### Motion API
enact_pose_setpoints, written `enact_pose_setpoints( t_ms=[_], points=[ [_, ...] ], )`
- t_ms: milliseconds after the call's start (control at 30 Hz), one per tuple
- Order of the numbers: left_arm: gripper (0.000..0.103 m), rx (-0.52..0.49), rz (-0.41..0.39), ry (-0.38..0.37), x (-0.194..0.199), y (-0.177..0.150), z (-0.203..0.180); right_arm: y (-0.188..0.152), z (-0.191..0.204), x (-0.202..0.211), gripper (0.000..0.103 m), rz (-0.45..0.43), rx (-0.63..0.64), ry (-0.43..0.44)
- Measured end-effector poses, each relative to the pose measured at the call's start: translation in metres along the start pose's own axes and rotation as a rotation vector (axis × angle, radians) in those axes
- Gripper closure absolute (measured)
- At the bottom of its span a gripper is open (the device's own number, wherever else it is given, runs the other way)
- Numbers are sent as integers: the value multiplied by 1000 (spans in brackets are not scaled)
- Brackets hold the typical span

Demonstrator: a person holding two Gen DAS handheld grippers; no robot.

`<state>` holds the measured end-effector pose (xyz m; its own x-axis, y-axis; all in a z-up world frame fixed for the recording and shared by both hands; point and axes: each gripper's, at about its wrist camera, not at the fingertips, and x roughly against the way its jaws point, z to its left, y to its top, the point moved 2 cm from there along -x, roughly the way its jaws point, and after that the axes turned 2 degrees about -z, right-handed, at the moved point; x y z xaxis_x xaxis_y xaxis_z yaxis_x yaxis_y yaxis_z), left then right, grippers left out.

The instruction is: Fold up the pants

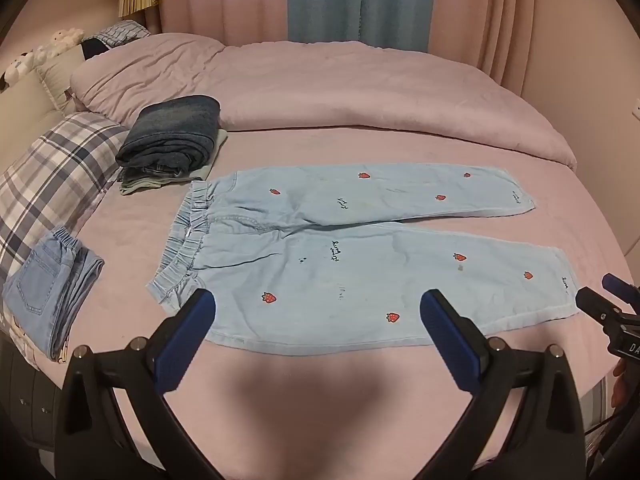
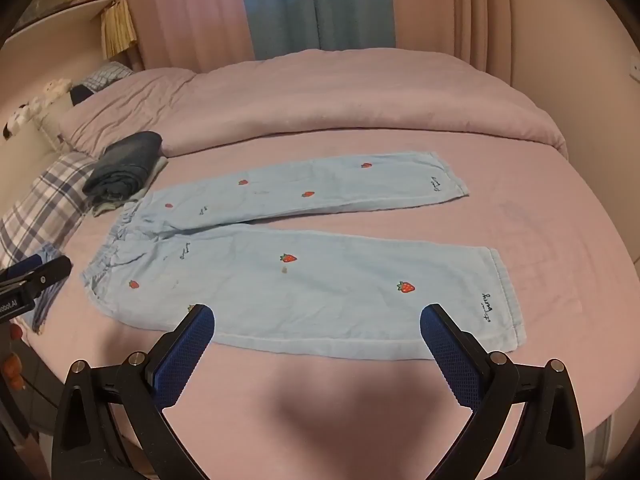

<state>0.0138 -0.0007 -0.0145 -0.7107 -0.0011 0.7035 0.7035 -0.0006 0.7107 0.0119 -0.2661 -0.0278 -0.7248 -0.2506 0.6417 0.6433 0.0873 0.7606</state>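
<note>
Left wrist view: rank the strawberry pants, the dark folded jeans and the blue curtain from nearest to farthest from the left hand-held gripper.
1. Strawberry pants, spread flat just ahead of the left hand-held gripper.
2. Dark folded jeans, farther back, left.
3. Blue curtain, behind the bed.

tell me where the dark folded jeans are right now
In the left wrist view, the dark folded jeans sit at upper left on the bed, between the plaid pillow and the strawberry pants' waistband.

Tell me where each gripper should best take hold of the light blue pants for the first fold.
The pants lie flat, legs spread, waistband to the left. Probably grip the near leg's long edge: the left gripper near the waistband, the right gripper near the hem, both coming from the near side, open jaws sliding under, then lifting it over onto the far leg.
</note>
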Motion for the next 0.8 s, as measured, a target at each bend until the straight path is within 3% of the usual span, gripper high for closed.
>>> enact_pose_setpoints(
  t_ms=[800],
  points=[
    [0,-26,-6,-9,0,0,-9,-1,-5,2,1,-3,-8,4]
  ],
)
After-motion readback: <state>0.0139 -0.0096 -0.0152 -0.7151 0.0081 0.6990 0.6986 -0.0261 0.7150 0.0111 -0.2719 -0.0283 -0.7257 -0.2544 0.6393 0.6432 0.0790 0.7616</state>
